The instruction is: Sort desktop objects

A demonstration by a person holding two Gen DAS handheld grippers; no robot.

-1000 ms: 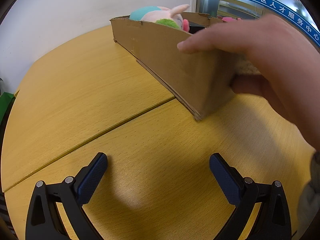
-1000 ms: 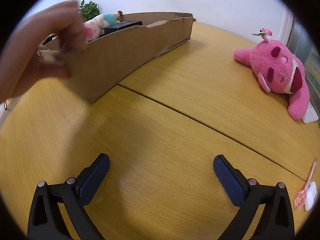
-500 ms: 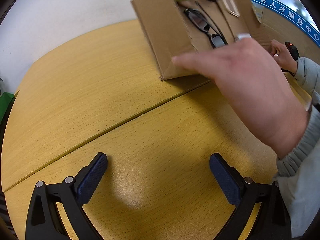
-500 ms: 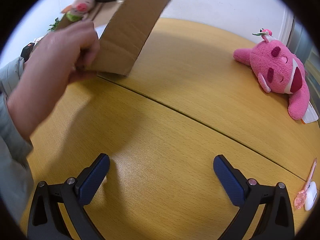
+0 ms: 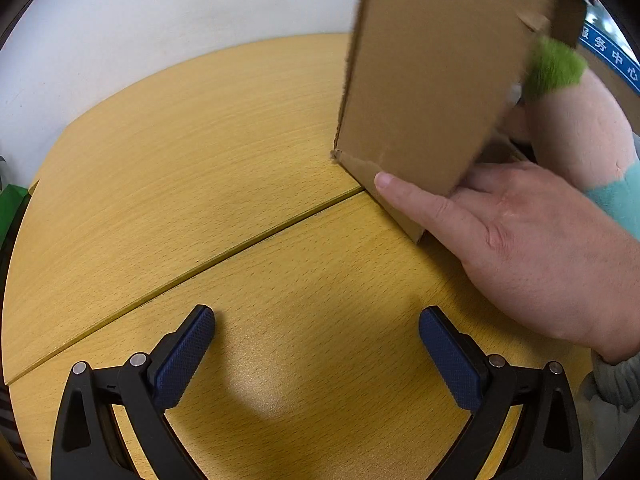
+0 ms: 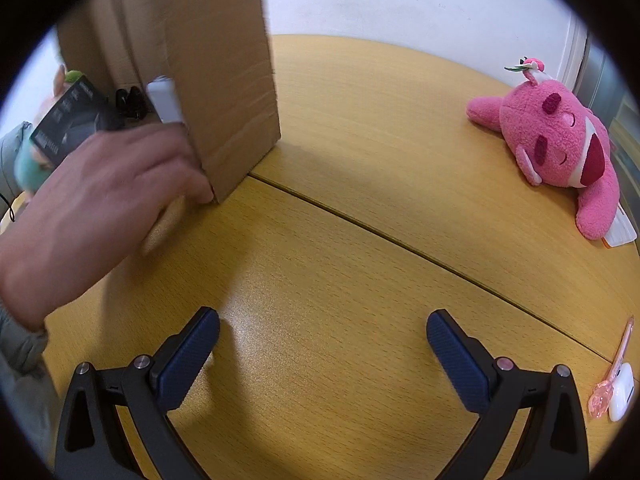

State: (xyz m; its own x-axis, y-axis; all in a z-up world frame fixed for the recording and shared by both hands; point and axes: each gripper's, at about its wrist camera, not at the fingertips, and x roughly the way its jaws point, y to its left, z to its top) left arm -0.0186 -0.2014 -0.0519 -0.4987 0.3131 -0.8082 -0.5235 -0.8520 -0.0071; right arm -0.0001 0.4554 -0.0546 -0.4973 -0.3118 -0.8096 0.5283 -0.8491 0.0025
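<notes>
A bare hand (image 5: 532, 240) tips a cardboard box (image 5: 432, 72) up on its end on the wooden table (image 5: 180, 168); it also shows in the right wrist view (image 6: 208, 64). A plush toy (image 5: 576, 120) with a green tuft spills out beside it, with a black box (image 6: 68, 120) and a white item (image 6: 164, 100). A pink plush (image 6: 560, 148) lies at the right. My left gripper (image 5: 316, 356) and right gripper (image 6: 322, 360) are both open and empty, low over the table in front of the box.
A pink clip (image 6: 610, 376) and a white earbud case (image 6: 622, 392) lie at the table's right edge. A seam (image 6: 400, 240) runs across the tabletop. A white wall stands behind.
The hand has lifted the box from lying flat to standing nearly upright, and its contents have slid out. Neither gripper has moved.
</notes>
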